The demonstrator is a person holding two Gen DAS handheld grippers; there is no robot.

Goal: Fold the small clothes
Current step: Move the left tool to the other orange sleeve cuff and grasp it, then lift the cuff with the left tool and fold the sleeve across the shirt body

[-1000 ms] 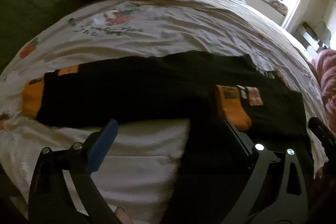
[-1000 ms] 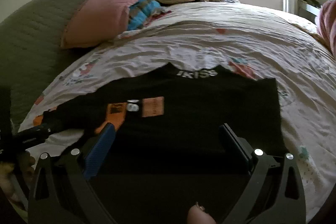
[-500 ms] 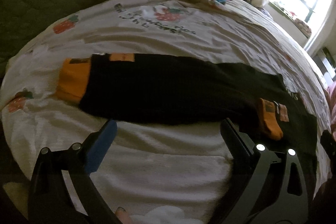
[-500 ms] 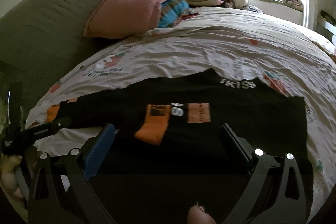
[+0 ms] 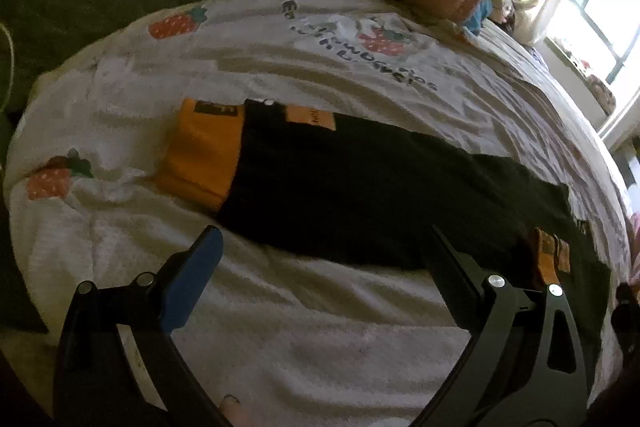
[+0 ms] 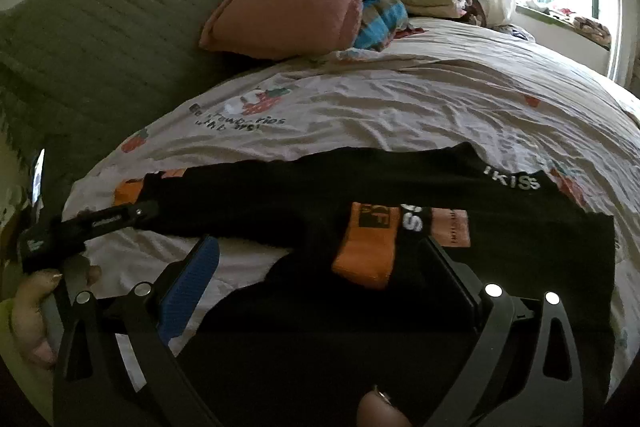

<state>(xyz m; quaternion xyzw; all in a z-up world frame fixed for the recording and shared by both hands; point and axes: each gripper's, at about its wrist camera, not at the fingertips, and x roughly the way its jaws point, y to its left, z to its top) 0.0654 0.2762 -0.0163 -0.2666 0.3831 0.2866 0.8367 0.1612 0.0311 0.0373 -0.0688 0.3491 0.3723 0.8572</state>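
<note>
- Left claw [image 5: 320, 247] stood wide open, holding nothing, over the white sheet [image 5: 320, 327] (its right finger near the shirt's [image 5: 360, 195] edge).
- Right claw [image 6: 320, 259] gaped equally wide and empty above the shirt's folded body.
- One sleeve stretched ahead-left of the left claw, its orange cuff [image 5: 204, 155] furthest out; a pink pillow [image 6: 296, 3] lay beyond.
- Since a second before, the left claw had swung left along the sleeve.

Bare bedsheet [image 5: 320, 327] beside black top [image 5: 360, 195]

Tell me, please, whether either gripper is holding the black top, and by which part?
Neither: the left gripper and right gripper are open, above the black top.
</note>
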